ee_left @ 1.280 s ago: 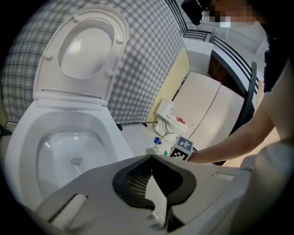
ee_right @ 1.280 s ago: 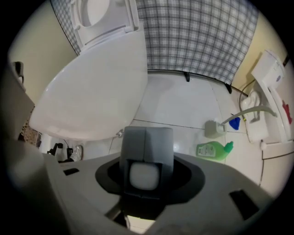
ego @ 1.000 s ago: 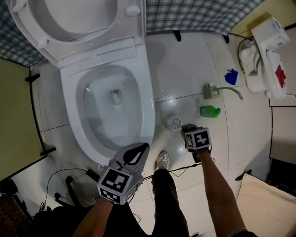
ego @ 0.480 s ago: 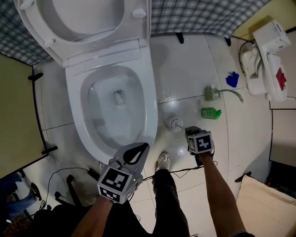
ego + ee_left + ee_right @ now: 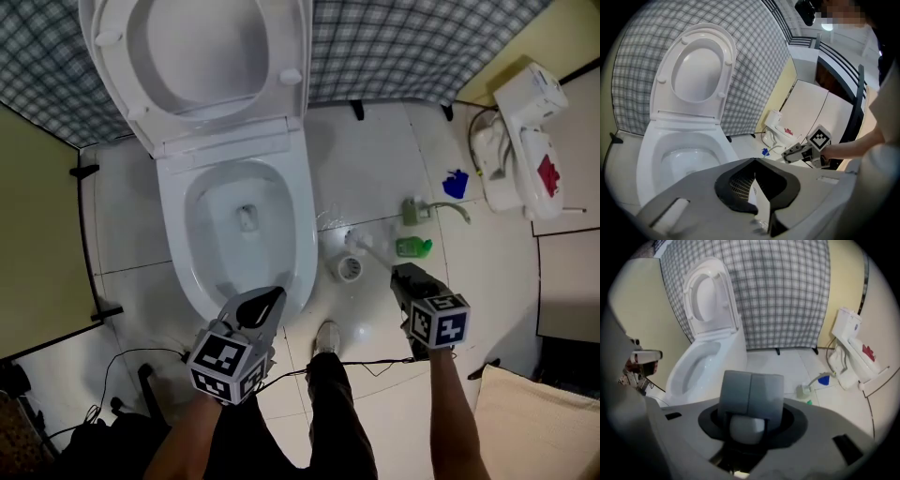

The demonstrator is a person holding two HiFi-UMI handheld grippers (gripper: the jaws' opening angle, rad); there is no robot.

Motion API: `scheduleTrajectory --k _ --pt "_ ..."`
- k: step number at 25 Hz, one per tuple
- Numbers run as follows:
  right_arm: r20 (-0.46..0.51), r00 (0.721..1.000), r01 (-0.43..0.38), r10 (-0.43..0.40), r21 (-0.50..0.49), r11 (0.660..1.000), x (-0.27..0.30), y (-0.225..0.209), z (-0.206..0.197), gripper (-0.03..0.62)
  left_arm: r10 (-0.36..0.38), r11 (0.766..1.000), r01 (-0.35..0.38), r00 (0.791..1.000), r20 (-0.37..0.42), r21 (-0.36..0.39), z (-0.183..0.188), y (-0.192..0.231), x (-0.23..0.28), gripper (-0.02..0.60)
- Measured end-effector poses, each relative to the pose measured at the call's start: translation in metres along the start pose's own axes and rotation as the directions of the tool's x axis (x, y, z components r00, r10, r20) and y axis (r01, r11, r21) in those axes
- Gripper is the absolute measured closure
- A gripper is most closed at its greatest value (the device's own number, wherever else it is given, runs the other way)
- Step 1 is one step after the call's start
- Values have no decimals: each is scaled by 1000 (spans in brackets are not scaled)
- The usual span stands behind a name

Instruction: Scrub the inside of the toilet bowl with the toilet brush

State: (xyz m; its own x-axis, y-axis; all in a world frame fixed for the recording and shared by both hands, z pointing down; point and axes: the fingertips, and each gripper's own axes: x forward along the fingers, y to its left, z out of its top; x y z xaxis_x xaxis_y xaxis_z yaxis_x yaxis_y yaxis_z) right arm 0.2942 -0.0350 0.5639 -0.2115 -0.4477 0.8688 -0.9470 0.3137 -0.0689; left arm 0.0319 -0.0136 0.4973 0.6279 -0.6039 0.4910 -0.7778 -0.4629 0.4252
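The white toilet stands with its lid and seat up and its bowl open; the left gripper view shows the bowl too. My left gripper hovers at the bowl's front rim, shut, with nothing in it. To the right, my right gripper is shut on the white handle of the toilet brush. The brush slants up to the left, above its round holder on the floor. In the right gripper view the grey pads sit together over the rounded handle end.
On the tiles right of the holder lie a green bottle, a grey-green sprayer and a blue scrap. A white unit stands at the far right. A shoe and black cables are near my feet.
The right gripper has drawn back and to the right from the holder, and the brush now slants clear of it. The left gripper has barely moved. The head view has shifted.
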Motion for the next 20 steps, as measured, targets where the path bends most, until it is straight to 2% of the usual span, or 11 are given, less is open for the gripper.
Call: scheduleTrajectory --k 4,10,15,20 --pt "196 980 -30 29 3 1000 -59 19 66 430 43 999 -43 998 34 6 21 12 -22 572" --pt "391 915 -92 103 -46 995 -120 71 135 430 112 994 -113 991 74 13 51 38 -61 574" --pt "413 881 -191 230 -134 972 -123 134 151 430 162 987 -163 983 92 3 58 57 -80 573" --pt "336 884 -295 326 -142 945 -76 191 130 430 178 984 -176 981 81 -29 42 64 -84 573"
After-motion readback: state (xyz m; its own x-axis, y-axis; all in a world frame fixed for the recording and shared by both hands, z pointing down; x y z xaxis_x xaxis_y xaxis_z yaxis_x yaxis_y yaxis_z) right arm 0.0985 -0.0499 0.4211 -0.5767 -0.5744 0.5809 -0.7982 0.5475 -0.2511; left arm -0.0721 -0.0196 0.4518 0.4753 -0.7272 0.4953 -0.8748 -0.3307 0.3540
